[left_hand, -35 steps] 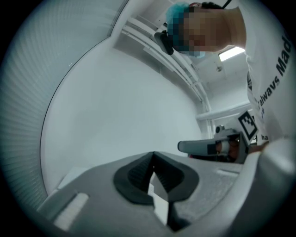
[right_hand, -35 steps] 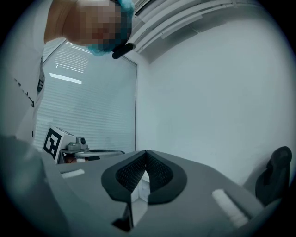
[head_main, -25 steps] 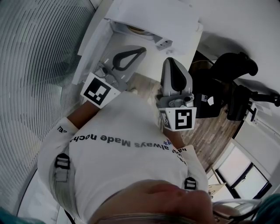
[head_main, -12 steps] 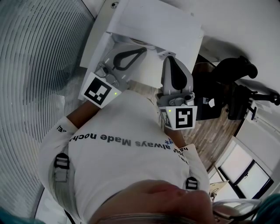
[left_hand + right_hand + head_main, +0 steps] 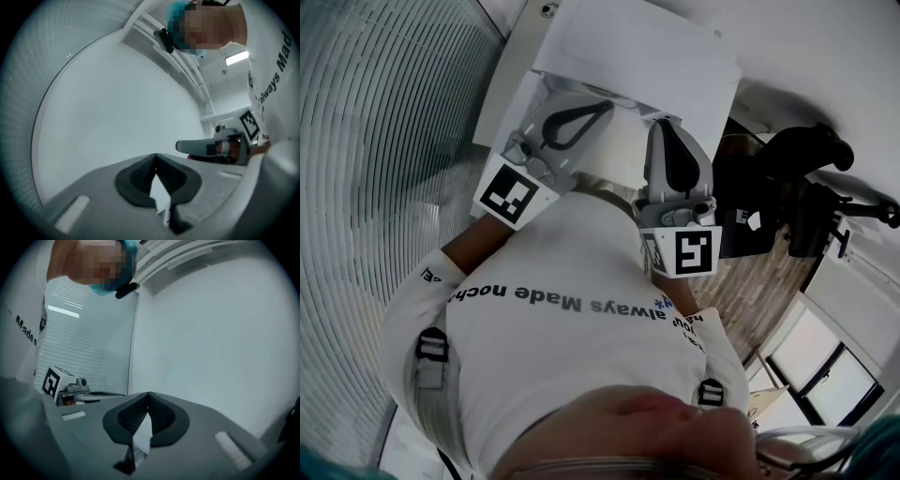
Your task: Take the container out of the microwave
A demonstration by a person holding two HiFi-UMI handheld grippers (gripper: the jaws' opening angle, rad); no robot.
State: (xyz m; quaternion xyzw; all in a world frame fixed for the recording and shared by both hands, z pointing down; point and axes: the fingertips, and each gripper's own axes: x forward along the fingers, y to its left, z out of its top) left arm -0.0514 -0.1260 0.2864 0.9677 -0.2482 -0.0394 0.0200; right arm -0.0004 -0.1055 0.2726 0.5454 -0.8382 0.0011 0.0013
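1. Your left gripper (image 5: 606, 107): held out level toward a white box (image 5: 628, 52). Its fingers are pressed together at the tips with nothing between them. Its own view sets the closed tips against a bare white wall (image 5: 117, 103).

2. Your right gripper (image 5: 662, 129): just beside the left one but apart from it, and pointed the same way. Its fingers are likewise pressed together and empty.

3. The container: no view shows it. Only the head view takes in the white box, which has a shadowed gap under its top edge just beyond both sets of fingertips. What lies in that gap cannot be made out.

4. Head view only: your shirt (image 5: 553, 319), the wood floor (image 5: 759, 281) and dark equipment (image 5: 806, 159) to the right.

5. Left gripper view only: a ceiling lamp (image 5: 236, 58). The right gripper is seen side-on at the right edge, with its marker cube (image 5: 251, 123) above it.

6. Right gripper view only: the left gripper lies low at the left. The blinds (image 5: 89, 348) behind it meet the white wall at a corner.
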